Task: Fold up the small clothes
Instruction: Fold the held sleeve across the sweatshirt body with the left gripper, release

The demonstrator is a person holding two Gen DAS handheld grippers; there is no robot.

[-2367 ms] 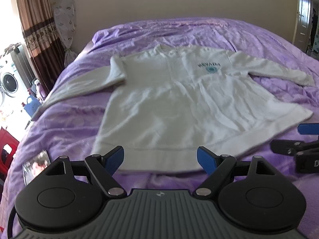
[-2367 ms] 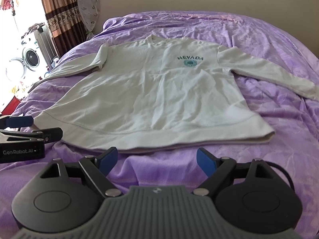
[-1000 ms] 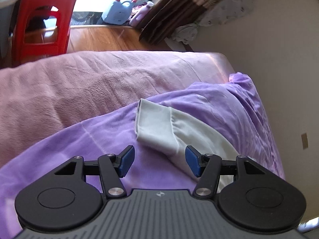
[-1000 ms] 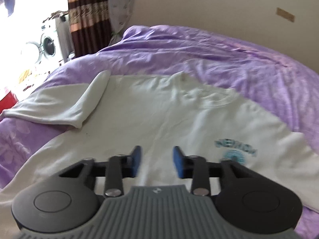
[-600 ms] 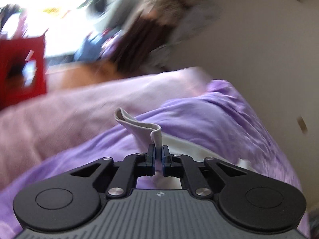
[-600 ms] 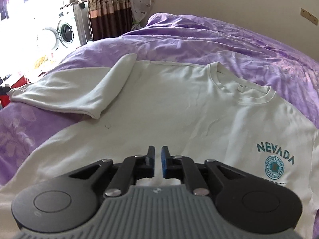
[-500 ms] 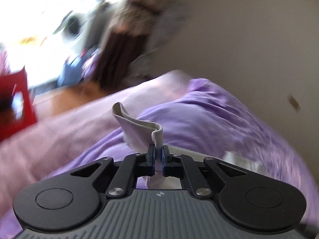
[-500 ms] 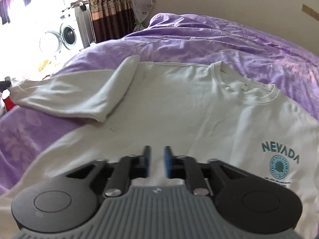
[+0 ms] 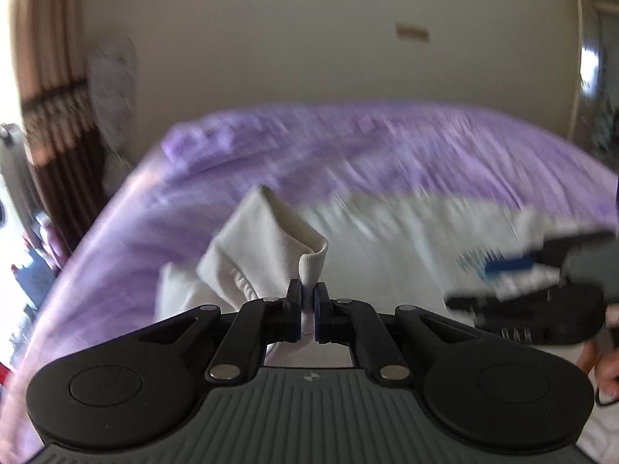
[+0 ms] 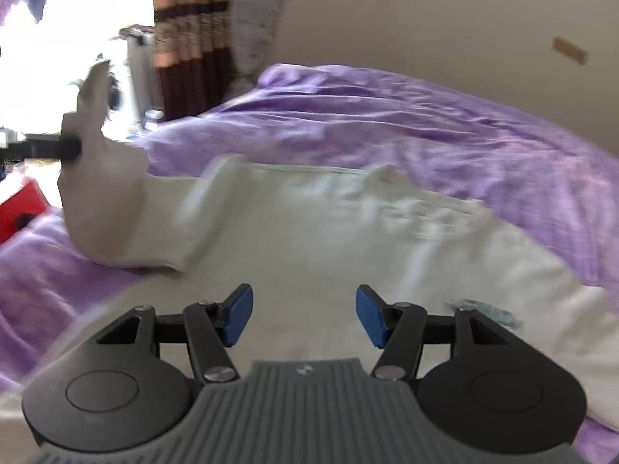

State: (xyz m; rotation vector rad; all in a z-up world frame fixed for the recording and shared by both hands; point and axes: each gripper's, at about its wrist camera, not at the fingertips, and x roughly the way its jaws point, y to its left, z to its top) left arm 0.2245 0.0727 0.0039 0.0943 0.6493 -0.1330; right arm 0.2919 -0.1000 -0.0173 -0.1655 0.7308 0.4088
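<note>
A white long-sleeved sweatshirt with a teal print lies face up on the purple bed. My left gripper is shut on the cuff of its left sleeve and holds it lifted above the shirt's body. In the right wrist view the same raised sleeve hangs from the left gripper's dark fingers at the far left. My right gripper hovers just over the shirt's chest, its jaws opening with only flat cloth below them. The right gripper also shows, blurred, at the right of the left wrist view.
The purple bedspread covers the whole bed. Brown curtains and a bright window stand at the far left. A red stool sits on the floor beside the bed. A plain wall runs behind the bed.
My left gripper closed on the sleeve cuff, lifted it and swung it in over the shirt. My right gripper, nearly shut over the chest, has spread its jaws.
</note>
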